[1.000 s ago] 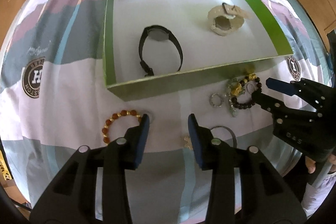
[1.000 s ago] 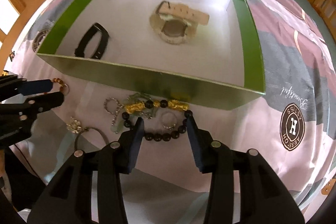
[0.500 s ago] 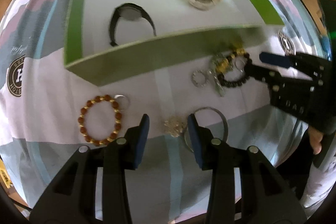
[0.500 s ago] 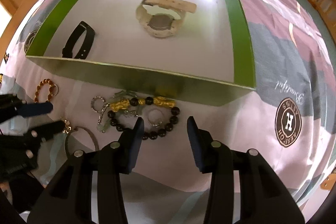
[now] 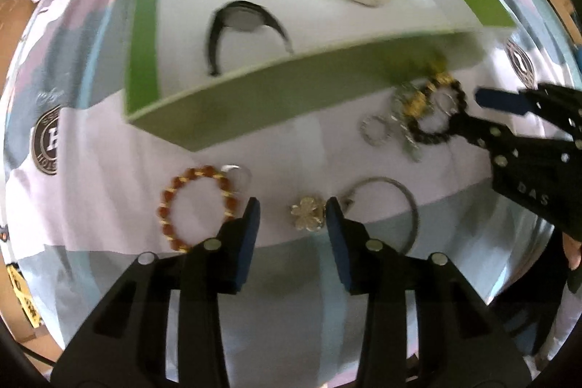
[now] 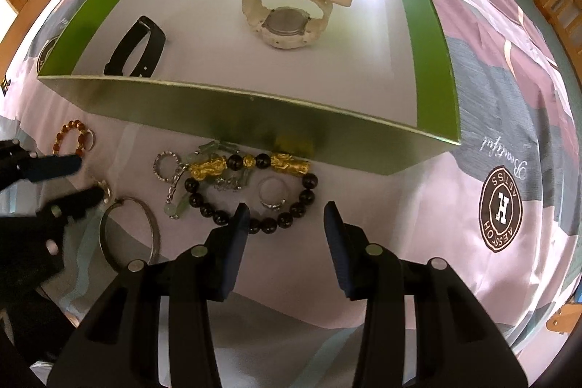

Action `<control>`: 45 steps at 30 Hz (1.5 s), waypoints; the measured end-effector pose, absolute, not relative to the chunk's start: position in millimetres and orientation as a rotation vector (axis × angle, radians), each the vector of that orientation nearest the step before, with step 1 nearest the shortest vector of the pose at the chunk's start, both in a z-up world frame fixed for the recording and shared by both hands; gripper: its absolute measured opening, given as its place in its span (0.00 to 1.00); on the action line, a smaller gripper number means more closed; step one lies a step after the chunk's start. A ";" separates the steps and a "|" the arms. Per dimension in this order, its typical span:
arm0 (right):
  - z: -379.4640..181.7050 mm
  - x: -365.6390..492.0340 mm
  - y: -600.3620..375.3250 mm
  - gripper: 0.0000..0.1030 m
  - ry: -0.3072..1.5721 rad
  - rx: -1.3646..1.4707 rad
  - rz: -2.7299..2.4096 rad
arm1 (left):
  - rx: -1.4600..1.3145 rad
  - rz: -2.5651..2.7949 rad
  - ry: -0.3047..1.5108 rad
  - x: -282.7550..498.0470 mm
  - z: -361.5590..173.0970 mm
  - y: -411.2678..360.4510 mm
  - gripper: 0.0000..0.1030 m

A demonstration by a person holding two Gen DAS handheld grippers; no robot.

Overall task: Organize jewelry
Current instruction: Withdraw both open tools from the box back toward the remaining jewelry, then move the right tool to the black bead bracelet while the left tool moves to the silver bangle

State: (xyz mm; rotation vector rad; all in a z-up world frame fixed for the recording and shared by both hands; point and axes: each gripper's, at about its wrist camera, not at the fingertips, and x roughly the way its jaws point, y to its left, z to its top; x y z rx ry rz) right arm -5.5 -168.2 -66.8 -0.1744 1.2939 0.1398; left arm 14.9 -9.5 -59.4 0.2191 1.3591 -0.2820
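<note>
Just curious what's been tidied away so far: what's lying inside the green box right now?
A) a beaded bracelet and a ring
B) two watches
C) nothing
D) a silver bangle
B: a black watch and a cream watch lie on the white floor of the green box; the bracelets, rings and bangle lie outside on the bedspread.
</note>
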 end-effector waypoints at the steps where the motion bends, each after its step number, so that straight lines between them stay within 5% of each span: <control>1: -66.9 -6.5 -168.0 0.42 1.294 -0.172 0.138 | 0.204 -0.272 1.362 17.3 -58.8 -5.3 0.38; 27: -59.1 22.6 -215.7 0.42 1.292 -0.123 0.041 | 0.079 -0.399 1.317 0.5 -33.5 6.3 0.43; 40: -63.2 15.5 -205.5 0.42 1.278 -0.177 0.061 | 0.222 -0.343 1.381 -2.8 -74.7 -16.0 0.28; 45: -64.8 9.9 -201.5 0.19 1.276 -0.157 0.088 | 0.264 -0.277 1.370 1.8 -78.0 -22.7 0.26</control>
